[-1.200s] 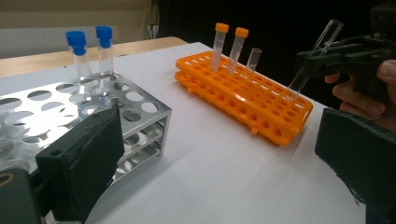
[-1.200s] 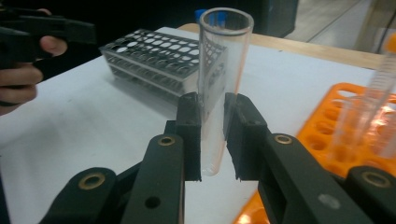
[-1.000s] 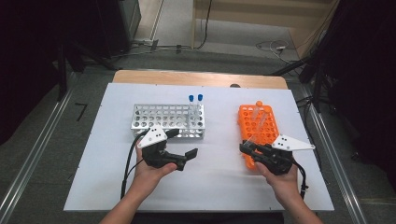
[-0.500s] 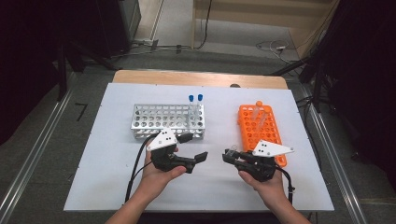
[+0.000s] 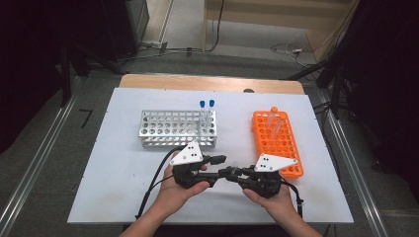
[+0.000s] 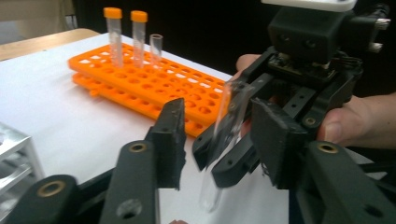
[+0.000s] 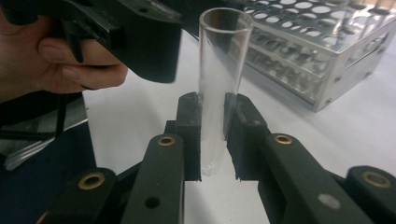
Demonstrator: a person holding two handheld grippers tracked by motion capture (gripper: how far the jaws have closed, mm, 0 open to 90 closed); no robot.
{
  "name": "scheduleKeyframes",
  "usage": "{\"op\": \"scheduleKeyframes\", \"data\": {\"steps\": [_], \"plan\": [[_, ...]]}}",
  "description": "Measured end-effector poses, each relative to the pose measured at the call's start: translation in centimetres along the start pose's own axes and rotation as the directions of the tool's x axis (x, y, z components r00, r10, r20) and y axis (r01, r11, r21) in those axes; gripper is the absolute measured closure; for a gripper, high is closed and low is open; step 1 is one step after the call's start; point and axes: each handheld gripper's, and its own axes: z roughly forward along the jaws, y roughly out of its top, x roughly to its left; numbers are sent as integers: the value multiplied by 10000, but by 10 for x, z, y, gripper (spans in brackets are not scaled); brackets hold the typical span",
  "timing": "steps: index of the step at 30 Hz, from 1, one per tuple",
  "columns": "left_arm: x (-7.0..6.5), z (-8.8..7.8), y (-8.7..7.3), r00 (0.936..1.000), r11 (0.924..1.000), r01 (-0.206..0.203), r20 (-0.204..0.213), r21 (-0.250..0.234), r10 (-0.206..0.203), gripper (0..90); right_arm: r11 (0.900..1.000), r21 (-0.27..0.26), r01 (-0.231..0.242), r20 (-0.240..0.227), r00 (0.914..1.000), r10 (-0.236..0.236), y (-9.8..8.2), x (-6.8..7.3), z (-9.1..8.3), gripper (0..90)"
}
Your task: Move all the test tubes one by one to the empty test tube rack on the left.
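We note the white table [image 5: 123, 197], the metal rack [image 5: 170, 129] at far left and the orange rack [image 5: 279, 143] at right; no readable labels. Near centre, the right gripper [image 7: 212, 140] clamps an uncapped clear tube [image 7: 217, 79]. The left gripper [image 6: 217, 140] has just been closing, its jaws either side of the tube, not yet pressing.

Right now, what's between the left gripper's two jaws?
The clear tube, held by the right gripper, stands between the left gripper's closing jaws, untouched, in the left gripper view.

Clear glass tube [image 7: 218, 88], uncapped (open end up), upright above white table.
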Motion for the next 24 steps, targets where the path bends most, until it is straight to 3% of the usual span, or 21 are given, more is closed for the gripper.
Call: {"op": "scheduleKeyframes", "data": {"steps": [10,19,24], "plan": [[-4,8,-1,9991,9988,-324,296,366,314,731,9996,259,89,-498,9987,-76,0,4,5,736],[-7,6,0,9977,9973,-680,35,289,680,765,9995,271,177,-509,9986,-163,1,5,4,727],[-4,2,1,9982,9983,-567,-198,104,569,766,9995,135,286,-600,9978,-278,1,5,2,621]]}}
